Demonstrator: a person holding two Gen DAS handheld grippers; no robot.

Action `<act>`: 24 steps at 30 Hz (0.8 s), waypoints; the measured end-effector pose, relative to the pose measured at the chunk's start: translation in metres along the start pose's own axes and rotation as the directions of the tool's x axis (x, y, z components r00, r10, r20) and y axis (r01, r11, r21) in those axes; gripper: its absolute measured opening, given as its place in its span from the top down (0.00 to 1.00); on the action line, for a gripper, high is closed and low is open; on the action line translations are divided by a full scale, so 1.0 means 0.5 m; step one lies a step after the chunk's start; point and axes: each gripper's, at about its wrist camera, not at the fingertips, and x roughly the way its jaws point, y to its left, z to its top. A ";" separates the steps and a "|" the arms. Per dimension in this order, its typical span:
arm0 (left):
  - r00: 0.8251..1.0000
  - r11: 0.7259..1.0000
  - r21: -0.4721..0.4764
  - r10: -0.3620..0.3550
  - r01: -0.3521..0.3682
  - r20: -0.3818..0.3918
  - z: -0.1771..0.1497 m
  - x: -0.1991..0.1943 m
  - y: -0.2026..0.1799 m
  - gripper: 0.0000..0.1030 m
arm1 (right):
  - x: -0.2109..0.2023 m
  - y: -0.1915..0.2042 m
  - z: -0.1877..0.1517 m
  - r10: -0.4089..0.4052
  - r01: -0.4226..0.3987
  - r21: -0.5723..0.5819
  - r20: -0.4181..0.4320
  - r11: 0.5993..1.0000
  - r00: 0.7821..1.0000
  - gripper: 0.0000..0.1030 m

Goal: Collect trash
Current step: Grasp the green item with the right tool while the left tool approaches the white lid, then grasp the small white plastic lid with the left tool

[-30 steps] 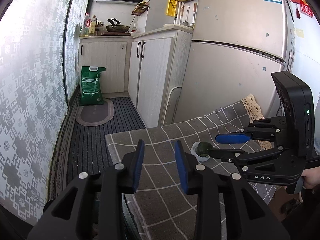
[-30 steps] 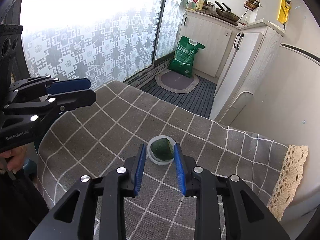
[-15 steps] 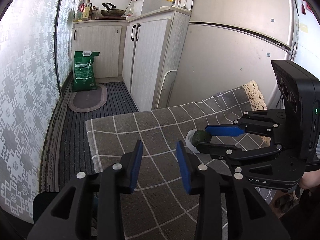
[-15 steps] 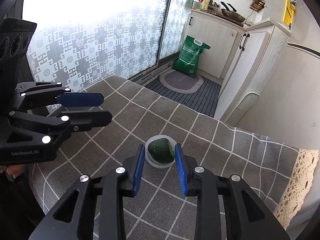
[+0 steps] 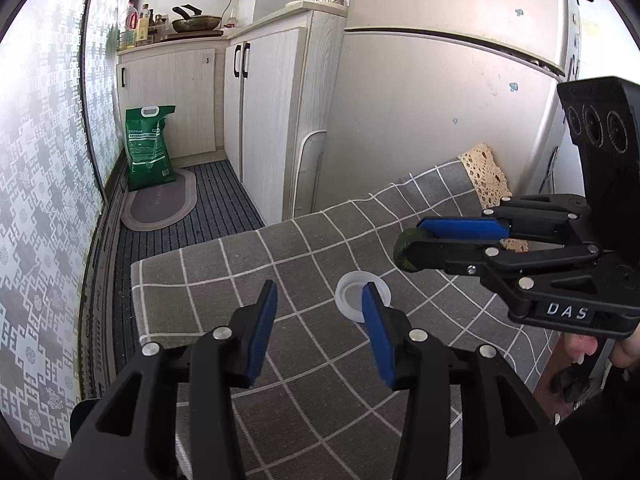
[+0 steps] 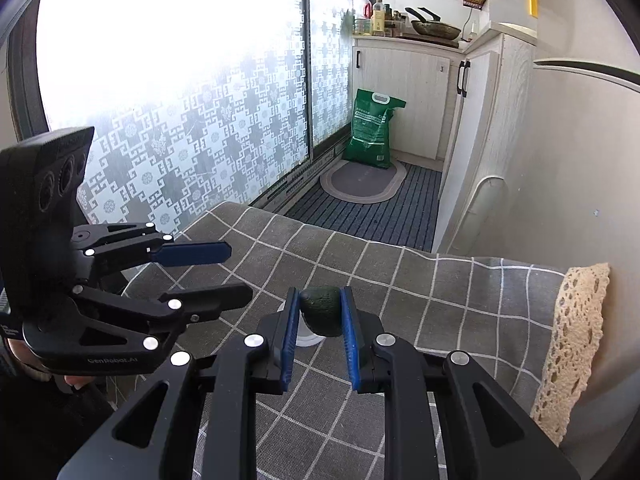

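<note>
A dark green lump (image 6: 322,312), rough like an avocado, sits between the blue pads of my right gripper (image 6: 320,292). The jaws are closing and press on both its sides. It hangs just above a small white round lid (image 6: 310,340) on the grey checked tablecloth (image 6: 440,300). In the left wrist view the right gripper (image 5: 416,238) reaches in from the right with the lump (image 5: 400,250) at its tips. The lid (image 5: 354,294) lies bare below. My left gripper (image 5: 320,286) hovers low over the cloth, jaws opening, nothing between them. Its right fingertip overlaps the lid's edge.
The table's far edge drops to a striped floor with an oval mat (image 5: 160,204) and a green bag (image 5: 148,144). White cabinets (image 5: 268,120) and a fridge (image 5: 440,112) stand behind. A lace trim (image 6: 576,344) hangs at the cloth's right end. A hand (image 5: 580,348) holds the right gripper.
The right gripper has closed on the green lump and lifted it off the white lid. The left gripper has moved in toward the lid and spread its jaws wider.
</note>
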 end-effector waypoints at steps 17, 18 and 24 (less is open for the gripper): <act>0.983 0.994 0.091 0.079 -0.064 -0.166 0.006 0.104 -0.074 0.59 | -0.063 -0.118 -0.065 0.055 -0.058 0.175 0.023 0.983 0.998 0.80; 0.983 0.993 0.095 0.083 -0.068 -0.164 0.006 0.105 -0.076 0.60 | -0.066 -0.120 -0.067 0.059 -0.062 0.178 0.025 0.982 0.998 0.80; 0.986 0.993 0.103 0.078 -0.063 -0.149 0.004 0.101 -0.084 0.60 | -0.082 -0.133 -0.070 0.057 -0.063 0.201 0.039 0.978 0.998 0.80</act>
